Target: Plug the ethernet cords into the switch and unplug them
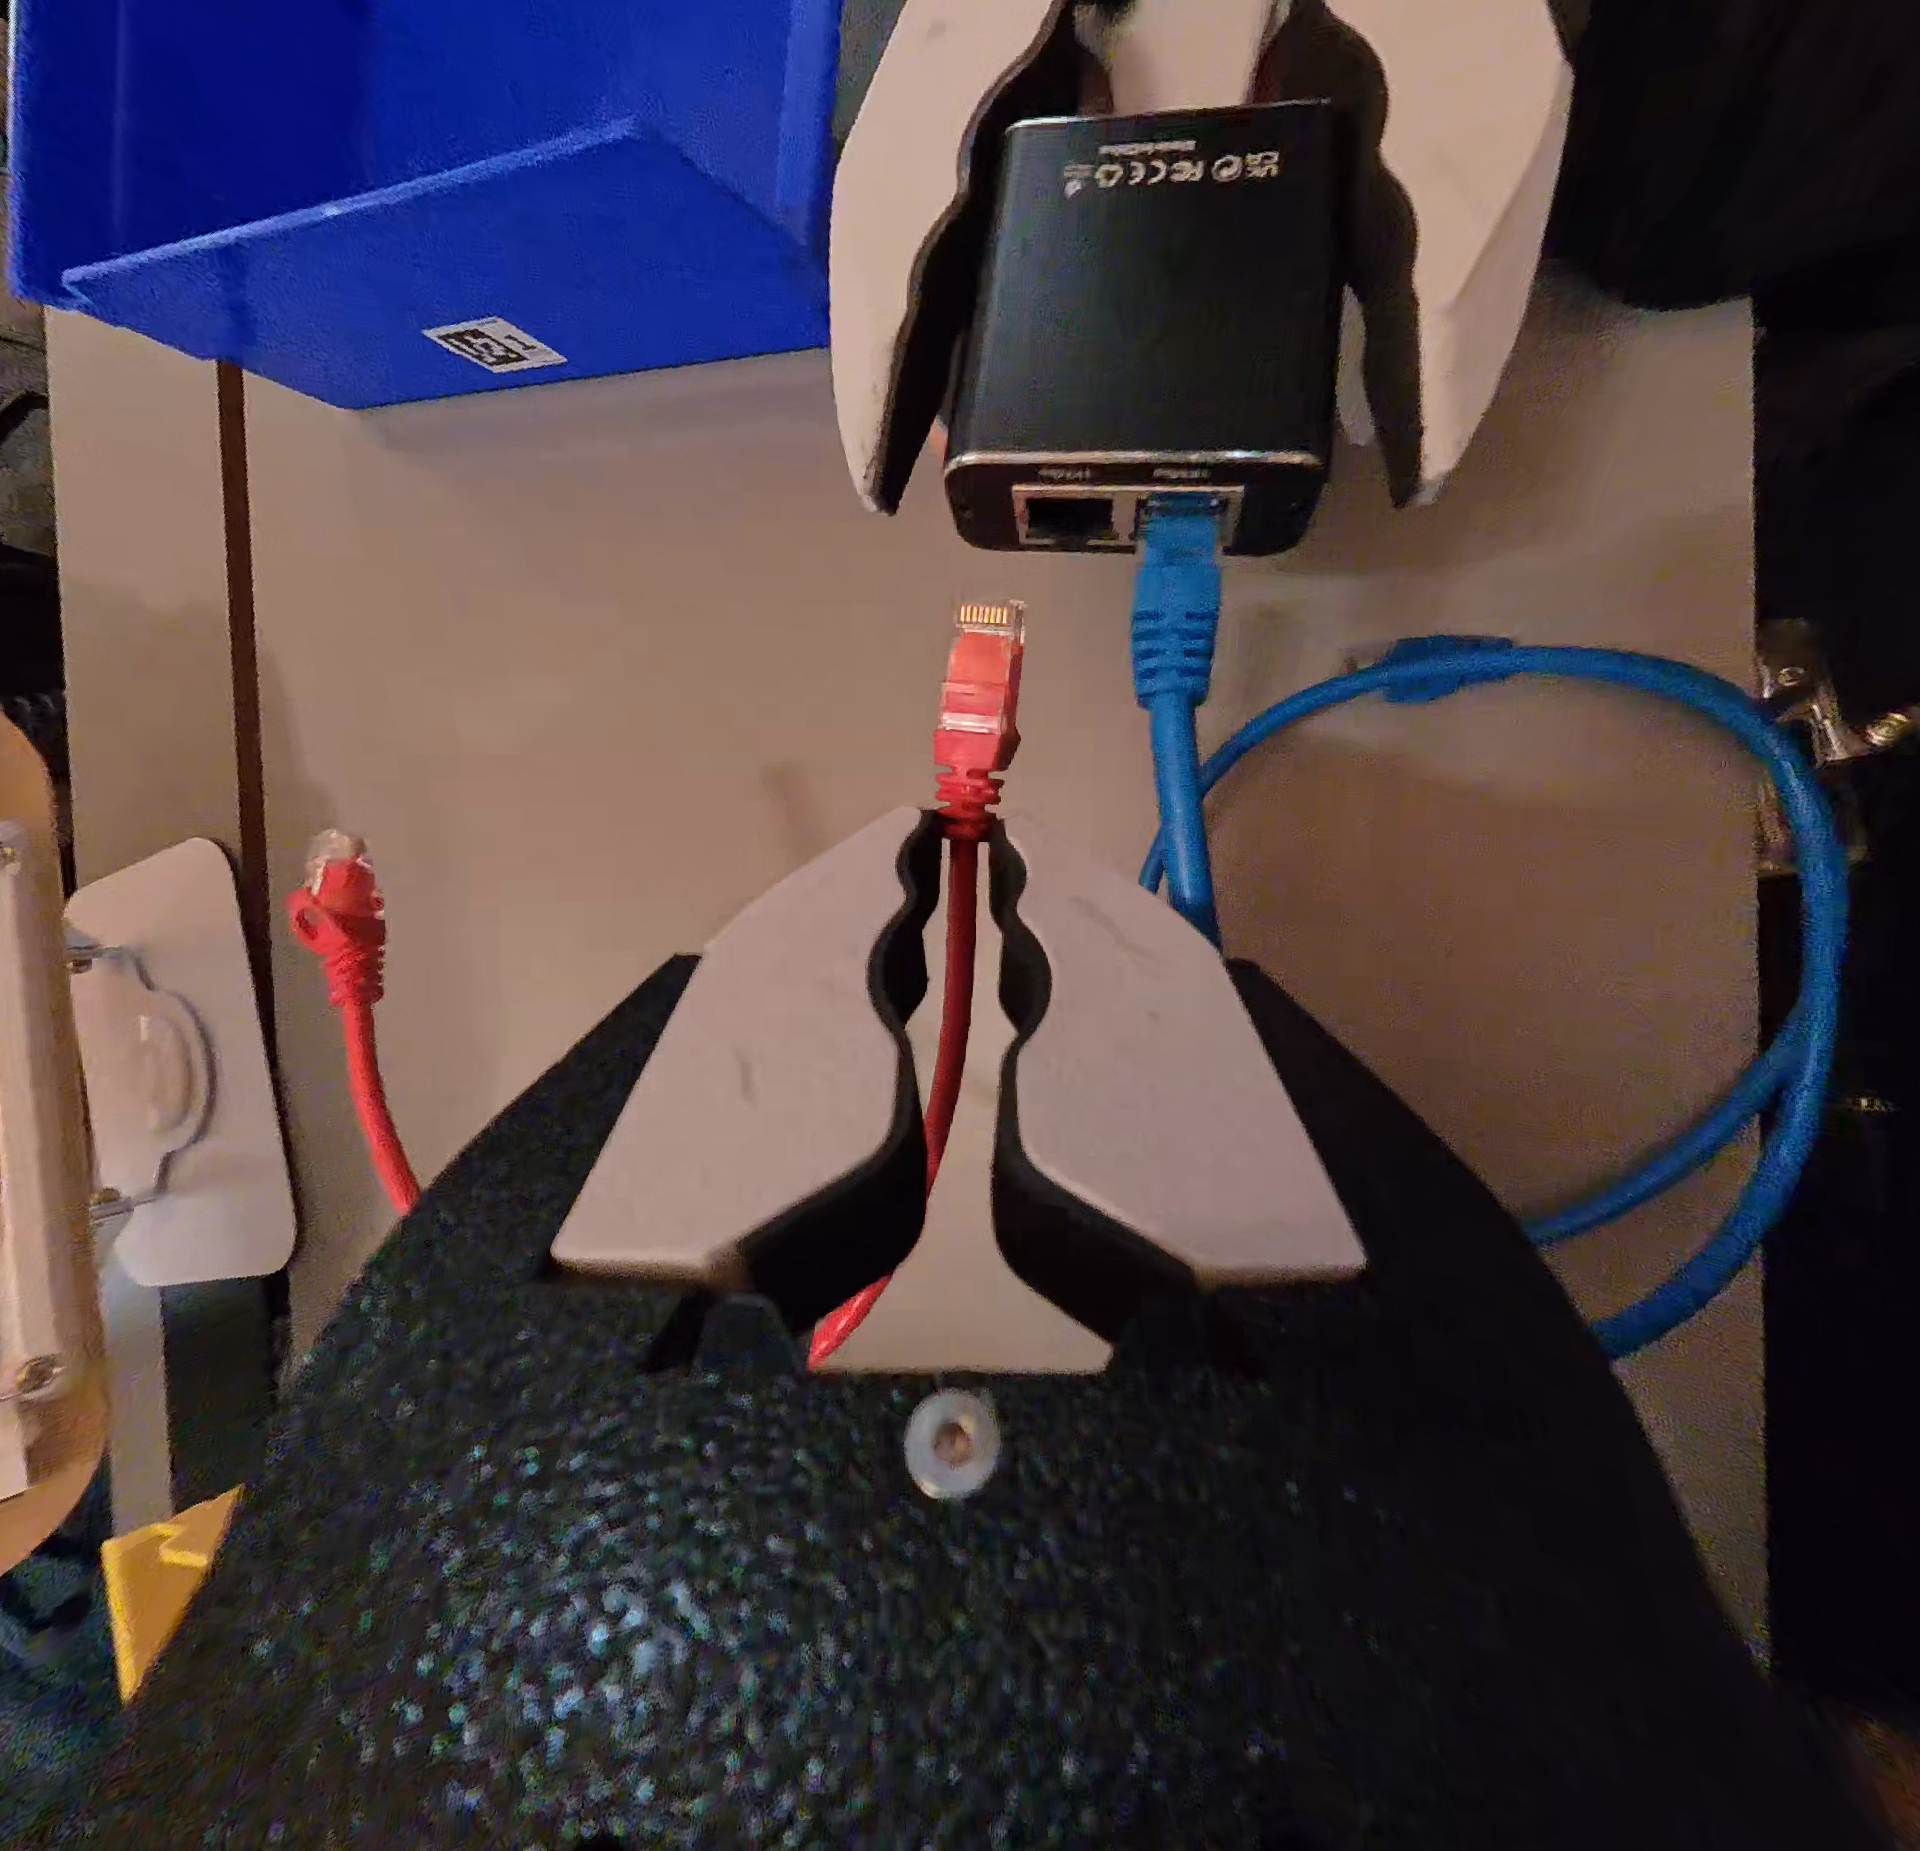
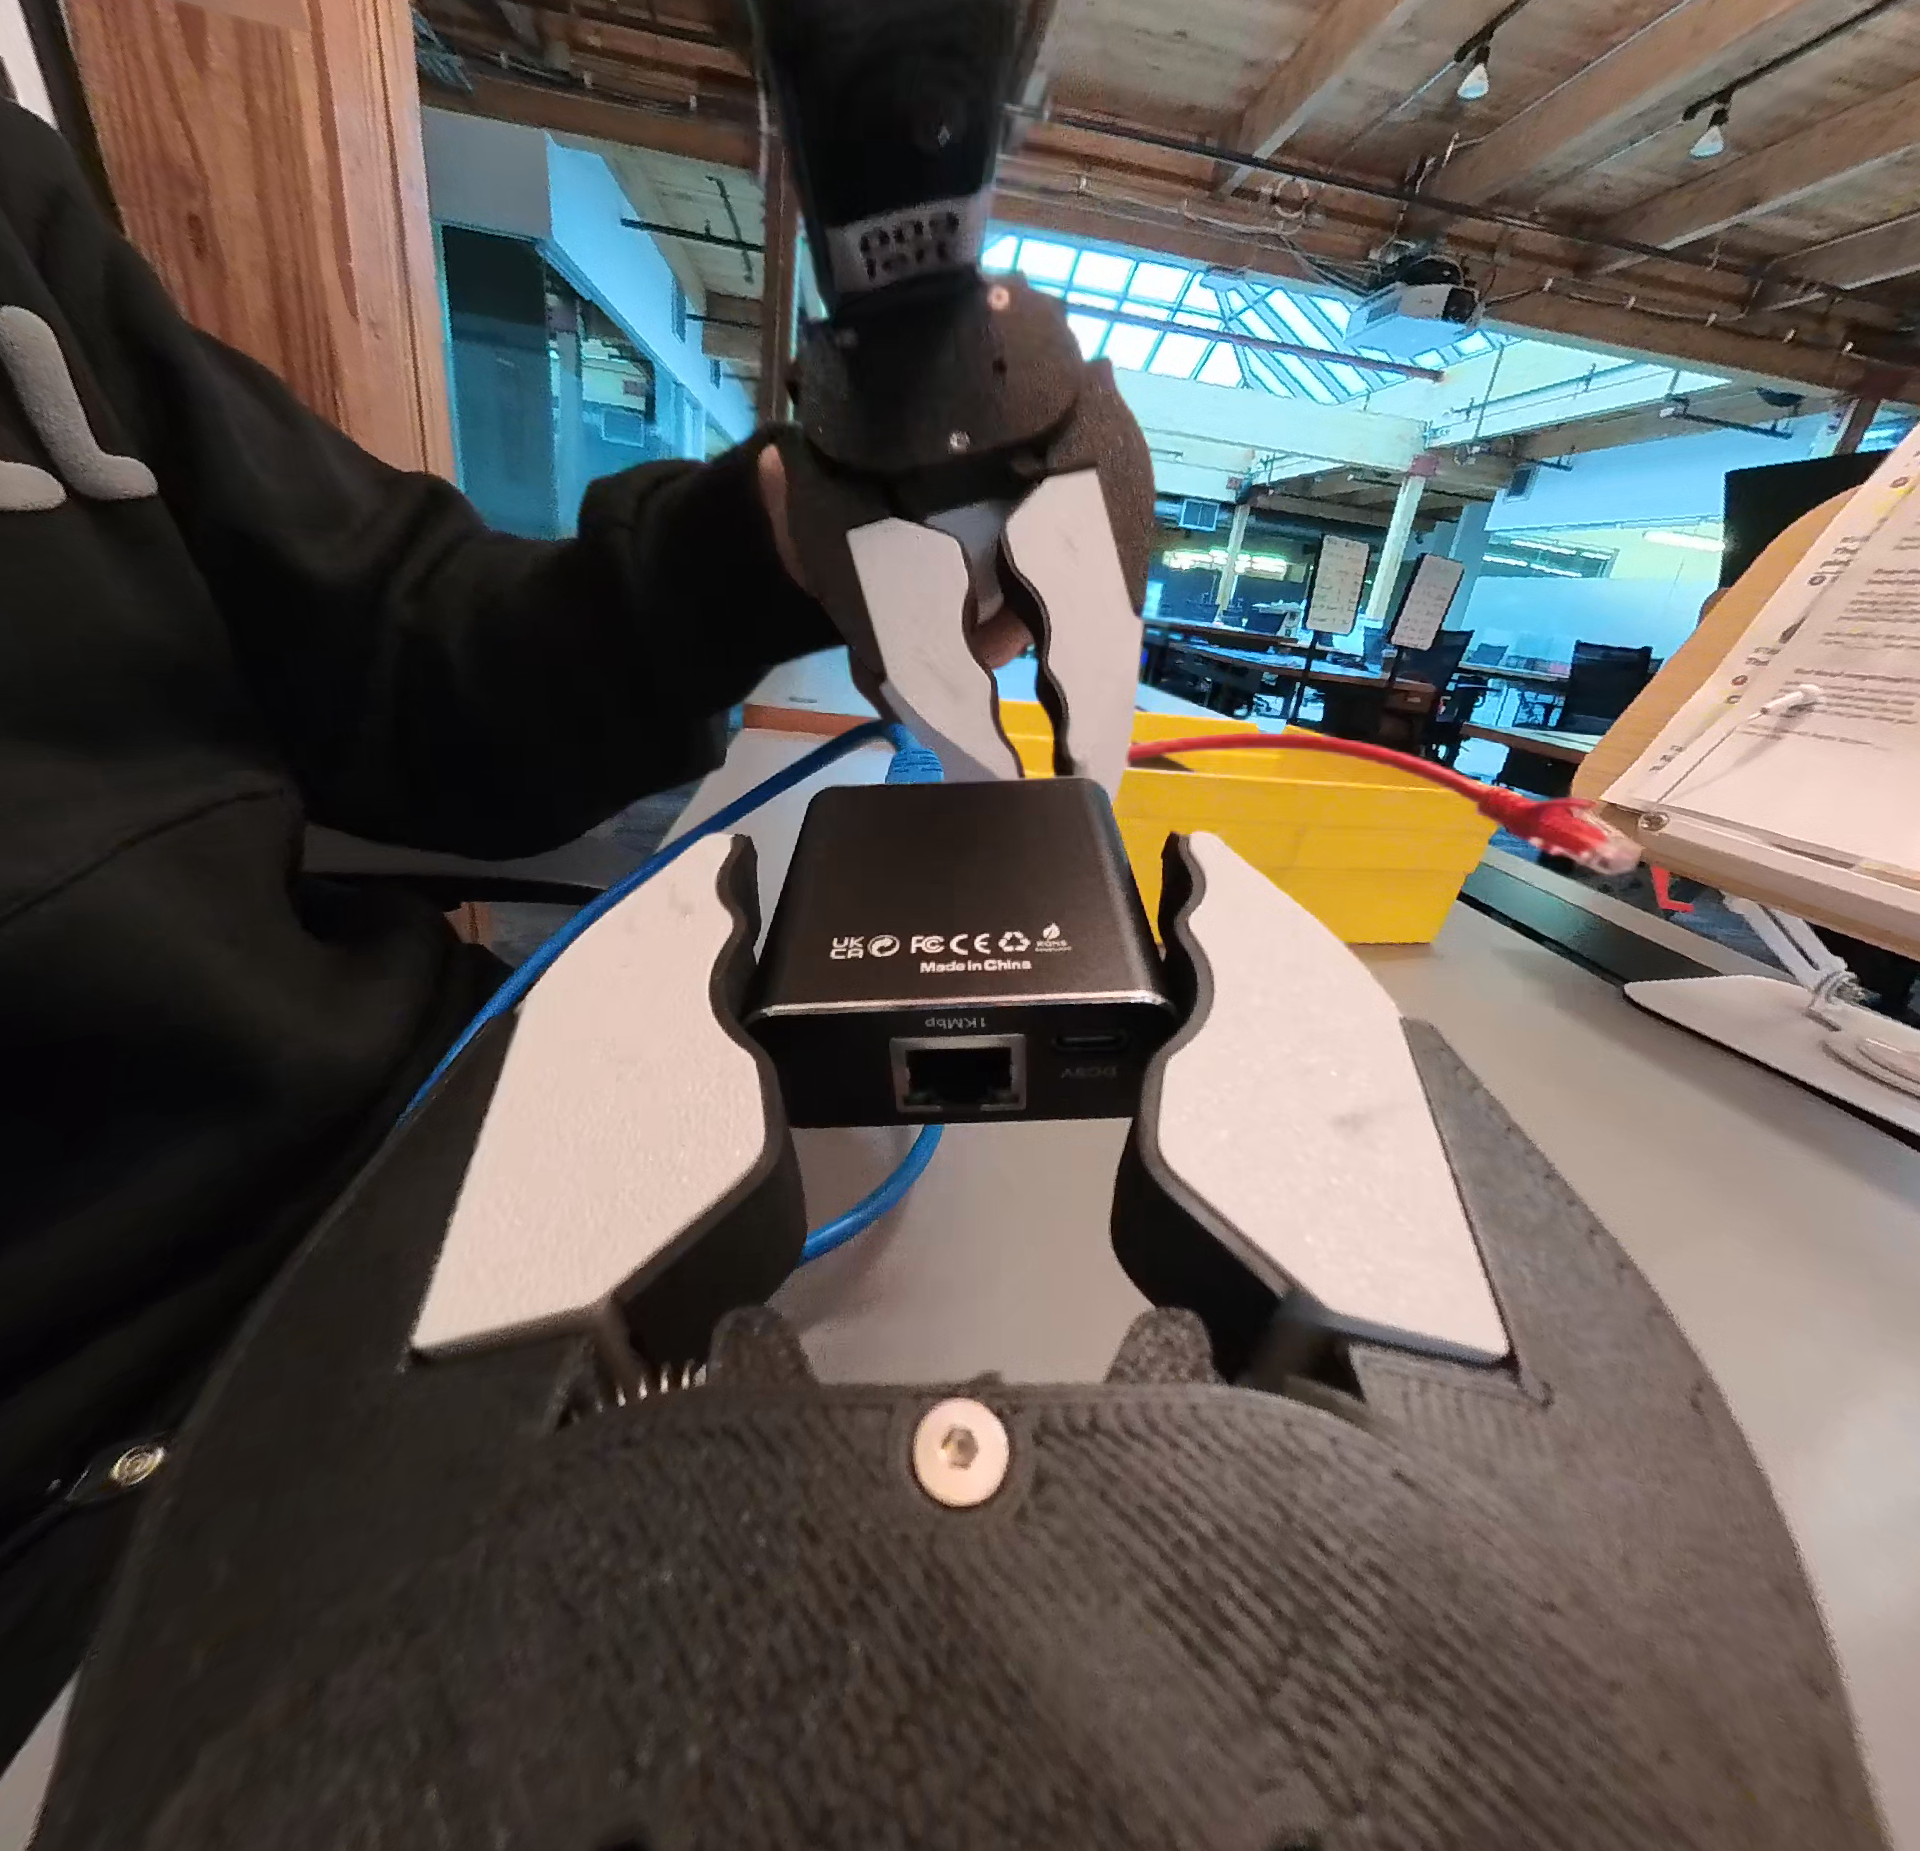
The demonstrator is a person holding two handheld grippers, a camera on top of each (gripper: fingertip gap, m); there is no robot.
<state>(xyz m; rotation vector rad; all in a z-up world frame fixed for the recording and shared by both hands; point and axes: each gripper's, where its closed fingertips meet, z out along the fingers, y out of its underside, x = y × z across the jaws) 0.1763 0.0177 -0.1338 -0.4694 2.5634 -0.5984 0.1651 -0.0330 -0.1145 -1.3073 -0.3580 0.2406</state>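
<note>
My right gripper [image 2: 961, 856] is shut on the black switch [image 2: 966, 897], gripping its two sides and holding it above the table. In the left wrist view the switch [image 1: 1143, 326] faces me with two ports. A blue ethernet cord [image 1: 1179, 596] is plugged into the right port, and the left port [image 1: 1065, 518] is empty. My left gripper [image 1: 961, 825] is shut on the red ethernet cord just behind its plug [image 1: 982, 689]. The plug points up at the switch, a short way below the empty port and slightly to its left. The red cord's other plug [image 1: 338, 908] hangs loose at left.
A blue bin [image 1: 416, 139] stands at the far left of the pale table [image 1: 623, 606]. The blue cord loops [image 1: 1714, 866] to the right. In the right wrist view there are a yellow bin [image 2: 1299, 825], a document stand [image 2: 1787, 710] and a person's black sleeve [image 2: 312, 658].
</note>
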